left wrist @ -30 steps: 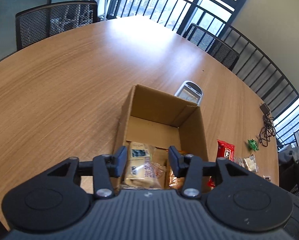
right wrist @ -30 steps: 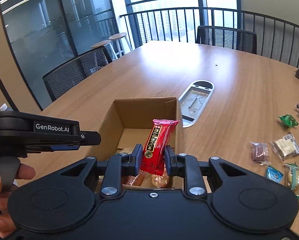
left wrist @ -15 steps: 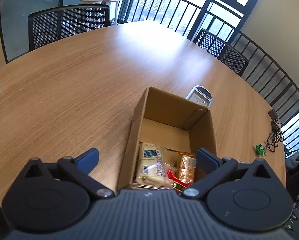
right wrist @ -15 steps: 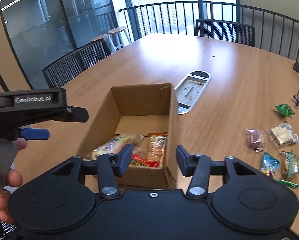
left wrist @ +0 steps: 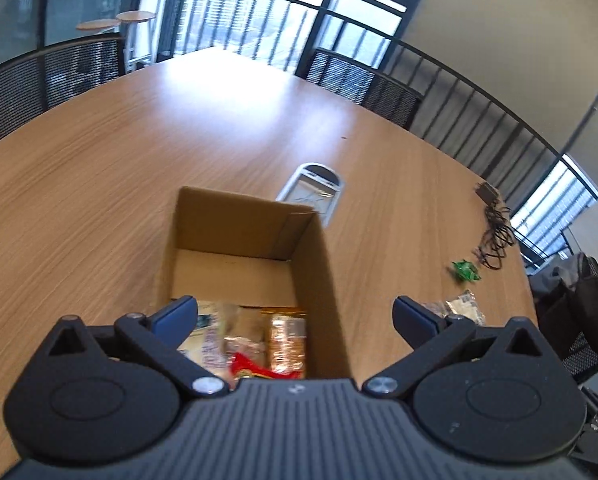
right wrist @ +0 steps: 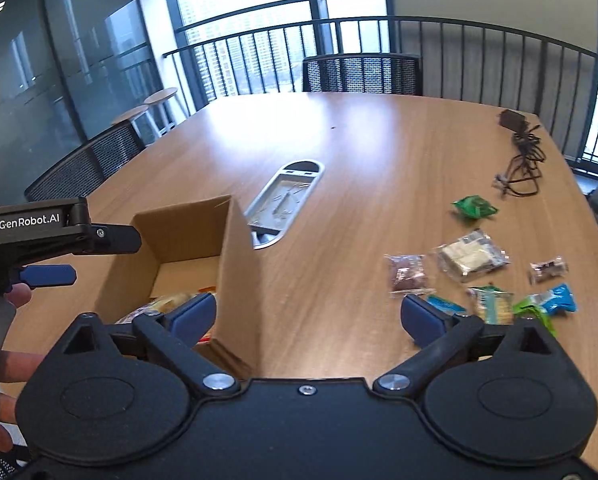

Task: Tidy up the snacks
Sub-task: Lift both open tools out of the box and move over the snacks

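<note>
An open cardboard box (left wrist: pixel 315 240) stands on the wooden table and also shows in the right wrist view (right wrist: pixel 235 248). Inside lie a pale packet (left wrist: pixel 211 340), an orange-brown packet (left wrist: pixel 287 336) and a red packet (left wrist: pixel 247 366). My left gripper (left wrist: pixel 295 320) is open and empty above the box's near end. My right gripper (right wrist: pixel 307 314) is open and empty over the table just right of the box. Several loose snack packets lie to the right: a green one (right wrist: pixel 473 207), a clear white one (right wrist: pixel 473 258), a brown one (right wrist: pixel 407 274) and blue ones (right wrist: pixel 559 300).
A grey cable hatch (right wrist: pixel 285 200) is set in the table beyond the box. A black cable bundle (right wrist: pixel 521 160) lies at the far right. Mesh chairs (right wrist: pixel 363 74) and a railing ring the table. The left gripper's body (right wrist: pixel 39 236) shows at the left.
My right gripper let the red packet go into the box, opened wide and swung right toward the loose snacks. My left gripper opened wide and shifted right over the box.
</note>
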Demonstrator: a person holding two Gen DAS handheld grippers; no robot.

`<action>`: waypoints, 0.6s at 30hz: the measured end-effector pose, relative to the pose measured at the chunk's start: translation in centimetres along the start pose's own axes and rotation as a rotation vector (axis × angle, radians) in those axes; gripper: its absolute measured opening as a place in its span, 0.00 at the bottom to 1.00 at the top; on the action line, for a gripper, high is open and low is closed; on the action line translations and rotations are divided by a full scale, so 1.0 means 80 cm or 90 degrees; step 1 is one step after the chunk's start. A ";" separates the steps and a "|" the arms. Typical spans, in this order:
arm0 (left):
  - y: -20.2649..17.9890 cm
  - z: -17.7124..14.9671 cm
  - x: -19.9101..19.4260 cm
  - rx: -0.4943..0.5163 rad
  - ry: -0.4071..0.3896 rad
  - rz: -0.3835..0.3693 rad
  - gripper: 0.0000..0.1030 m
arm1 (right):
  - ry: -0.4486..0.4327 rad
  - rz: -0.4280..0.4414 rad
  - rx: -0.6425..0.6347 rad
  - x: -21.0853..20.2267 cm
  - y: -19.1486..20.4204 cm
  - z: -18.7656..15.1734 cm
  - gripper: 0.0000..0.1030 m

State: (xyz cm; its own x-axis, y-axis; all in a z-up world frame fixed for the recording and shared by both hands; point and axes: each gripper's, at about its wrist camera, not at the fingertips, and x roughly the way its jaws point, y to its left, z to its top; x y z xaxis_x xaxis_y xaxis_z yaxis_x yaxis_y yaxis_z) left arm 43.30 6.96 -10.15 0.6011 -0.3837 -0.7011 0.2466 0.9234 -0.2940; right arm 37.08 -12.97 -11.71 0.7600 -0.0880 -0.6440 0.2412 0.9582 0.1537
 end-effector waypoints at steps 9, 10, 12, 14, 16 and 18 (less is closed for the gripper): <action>-0.056 -0.008 0.002 0.045 0.011 -0.045 1.00 | -0.022 -0.014 0.015 -0.021 -0.051 0.000 1.00; -0.061 -0.009 0.002 0.048 0.012 -0.044 1.00 | -0.024 -0.016 0.013 -0.022 -0.056 0.000 1.00; -0.072 -0.013 0.004 0.051 0.017 -0.042 1.00 | -0.021 -0.021 0.011 -0.024 -0.069 -0.001 1.00; -0.082 -0.017 0.005 0.050 0.024 -0.040 1.00 | -0.017 -0.022 0.017 -0.026 -0.084 -0.002 1.00; -0.092 -0.023 0.006 0.049 0.030 -0.033 1.00 | -0.022 -0.022 0.029 -0.030 -0.103 -0.003 1.00; -0.103 -0.027 0.008 0.050 0.033 -0.028 1.00 | -0.019 -0.028 0.040 -0.033 -0.120 -0.004 1.00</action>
State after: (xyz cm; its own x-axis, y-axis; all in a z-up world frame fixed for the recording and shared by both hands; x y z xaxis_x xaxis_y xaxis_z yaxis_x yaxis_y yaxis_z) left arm 40.02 -0.91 -9.58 0.5479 -0.4223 -0.7221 0.3322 0.9021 -0.2755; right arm 32.58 -21.85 -11.76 0.7650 -0.1392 -0.6288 0.3124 0.9340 0.1732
